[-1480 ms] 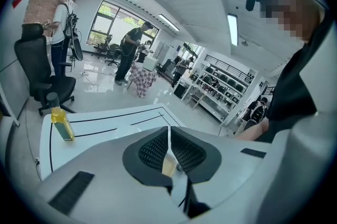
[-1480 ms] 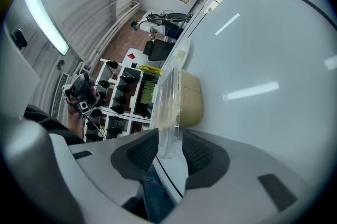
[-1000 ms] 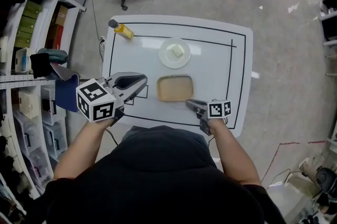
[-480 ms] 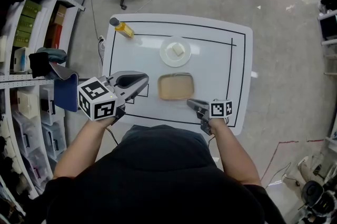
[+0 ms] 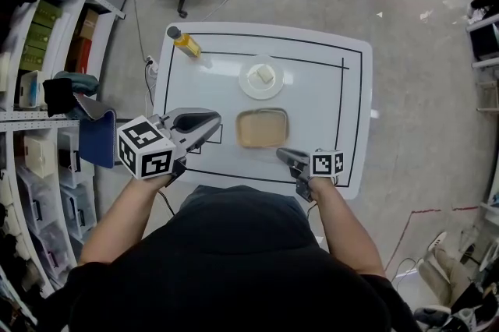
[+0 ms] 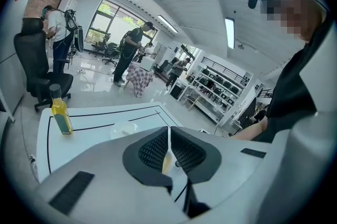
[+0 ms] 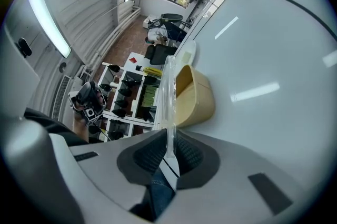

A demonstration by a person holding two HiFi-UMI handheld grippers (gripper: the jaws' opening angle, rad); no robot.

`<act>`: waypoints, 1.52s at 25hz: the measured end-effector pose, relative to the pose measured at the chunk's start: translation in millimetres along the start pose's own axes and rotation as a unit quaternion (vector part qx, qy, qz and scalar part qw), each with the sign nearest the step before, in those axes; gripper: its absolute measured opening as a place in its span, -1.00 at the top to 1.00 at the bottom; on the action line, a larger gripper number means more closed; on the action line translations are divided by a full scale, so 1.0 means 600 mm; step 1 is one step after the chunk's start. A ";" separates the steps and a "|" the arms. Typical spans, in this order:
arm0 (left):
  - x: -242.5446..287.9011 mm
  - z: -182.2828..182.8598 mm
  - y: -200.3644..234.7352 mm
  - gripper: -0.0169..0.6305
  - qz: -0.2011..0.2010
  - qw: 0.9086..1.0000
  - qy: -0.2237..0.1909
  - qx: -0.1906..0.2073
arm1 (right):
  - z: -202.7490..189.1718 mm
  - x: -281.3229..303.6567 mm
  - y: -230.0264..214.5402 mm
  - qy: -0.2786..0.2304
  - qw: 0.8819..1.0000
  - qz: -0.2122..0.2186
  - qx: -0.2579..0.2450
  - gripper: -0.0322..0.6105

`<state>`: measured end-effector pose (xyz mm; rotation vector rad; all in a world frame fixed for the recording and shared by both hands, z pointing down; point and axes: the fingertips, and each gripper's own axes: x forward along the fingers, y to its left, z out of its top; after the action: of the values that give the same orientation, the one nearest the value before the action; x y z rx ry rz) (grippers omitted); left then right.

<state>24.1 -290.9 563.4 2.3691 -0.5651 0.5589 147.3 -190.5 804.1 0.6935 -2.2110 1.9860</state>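
Clear plastic cover (image 7: 169, 92) is standing edge-on, pinched in your right gripper (image 5: 285, 156) beside the tan tub (image 5: 262, 128) on the white table (image 5: 343, 97), apparently to bare its mouth, while your left gripper (image 5: 209, 122) is hovering closed and empty just left.

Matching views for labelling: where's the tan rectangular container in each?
Head view: tan rectangular container at white table centre.
Left gripper view: only a tan sliver low between the jaws, probably it.
Right gripper view: centre, behind the clear plastic sheet clamped in the jaws.
Shared landmark: the table's black border line.
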 end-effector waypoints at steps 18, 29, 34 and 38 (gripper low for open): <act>-0.083 -0.013 -0.032 0.85 -0.015 0.999 -0.019 0.020 | -0.030 -0.005 0.073 -0.040 0.999 -0.016 -0.022 0.77; -0.159 -0.020 -0.044 0.85 -0.016 0.999 -0.042 0.028 | -0.034 -0.016 0.142 -0.077 0.996 -0.023 -0.047 0.78; -0.184 -0.022 -0.050 0.85 -0.022 0.998 -0.052 0.032 | -0.032 -0.034 0.170 -0.083 0.991 -0.053 -0.092 0.78; -0.206 -0.017 -0.055 0.85 -0.033 0.997 -0.067 0.021 | -0.016 -0.057 0.211 -0.097 0.983 -0.074 -0.139 0.78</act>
<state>-62.3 -229.4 491.0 2.4683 -0.5355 0.3887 126.7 -165.2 676.4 1.0136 -2.3986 1.5590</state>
